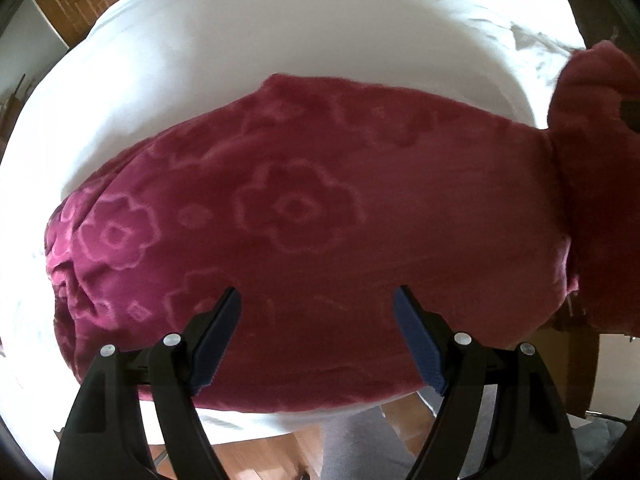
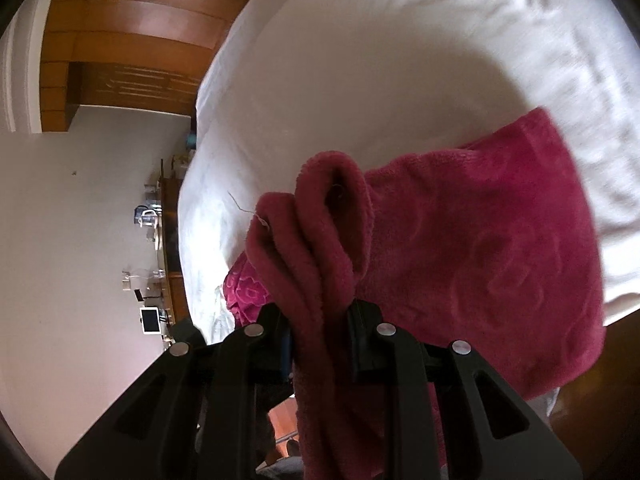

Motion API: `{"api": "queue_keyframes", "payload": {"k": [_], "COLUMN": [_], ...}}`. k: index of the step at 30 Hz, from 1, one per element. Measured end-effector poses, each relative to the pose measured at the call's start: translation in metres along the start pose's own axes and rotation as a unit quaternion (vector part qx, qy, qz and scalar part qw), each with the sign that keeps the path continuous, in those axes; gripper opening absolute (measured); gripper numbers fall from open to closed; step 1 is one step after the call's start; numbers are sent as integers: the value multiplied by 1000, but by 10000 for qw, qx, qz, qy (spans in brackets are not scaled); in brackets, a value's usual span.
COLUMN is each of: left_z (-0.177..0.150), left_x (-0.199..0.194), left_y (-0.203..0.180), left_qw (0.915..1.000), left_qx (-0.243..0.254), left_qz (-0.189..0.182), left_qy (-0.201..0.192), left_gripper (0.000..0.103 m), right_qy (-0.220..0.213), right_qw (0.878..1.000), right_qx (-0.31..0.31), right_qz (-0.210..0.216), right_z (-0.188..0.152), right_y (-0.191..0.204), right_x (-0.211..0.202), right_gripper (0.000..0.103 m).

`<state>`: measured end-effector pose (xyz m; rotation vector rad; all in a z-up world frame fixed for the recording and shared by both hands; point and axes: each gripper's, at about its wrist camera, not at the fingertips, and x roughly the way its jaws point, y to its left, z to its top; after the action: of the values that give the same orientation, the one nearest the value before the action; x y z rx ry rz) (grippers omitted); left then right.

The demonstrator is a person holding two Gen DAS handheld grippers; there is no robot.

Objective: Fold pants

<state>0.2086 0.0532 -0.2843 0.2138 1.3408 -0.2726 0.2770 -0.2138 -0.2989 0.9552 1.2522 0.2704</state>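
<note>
Right claw (image 2: 320,344) pinches the pants (image 1: 320,220) hem at 3 o'clock for folding over; left claw (image 1: 316,336) hovers open, empty, above the bed (image 1: 240,40).

White bed sheet (image 1: 280,28), wooden wardrobe (image 2: 132,40), cluttered side table (image 2: 170,240).

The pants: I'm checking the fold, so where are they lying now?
The pants lie spread on the white bed below the left gripper, while at the right of the left wrist view one end is lifted, bunched in the right gripper.

White-sheeted bed (image 2: 360,60), wooden wardrobe (image 2: 132,40), pale wall (image 2: 80,220), wood floor (image 1: 256,456)
</note>
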Motion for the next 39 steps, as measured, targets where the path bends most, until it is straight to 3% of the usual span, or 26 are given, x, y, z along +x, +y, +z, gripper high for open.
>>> {"api": "queue_keyframes", "payload": {"k": [13,21,26,34,39], "left_z": [-27,-32,-19,-23,-24], "left_x": [8,3,1,-12,-29], "left_y": [59,74,68,68,54], "left_qw": [9991,9989,9989,9981,9967], "left_qx": [-371,-407,-423,-581,-795], "left_qz": [108,124,136,192,146], "left_qy": [186,191,157,41,-69], "left_gripper": [78,78,78,78,78], "right_qy": [396,540,690,1181,1045], "right_qw": [9959,9925,9917,9904,9895], "right_qx": [-10,-167,-364,-602,-914], "right_qz": [-809,-1083,-1019,-400,-395], "right_z": [4,9,7,-6,-3], "right_y": [2,-2,5,32,40], "right_x": [98,133,136,136,114], "right_gripper": [21,36,46,46,46]}}
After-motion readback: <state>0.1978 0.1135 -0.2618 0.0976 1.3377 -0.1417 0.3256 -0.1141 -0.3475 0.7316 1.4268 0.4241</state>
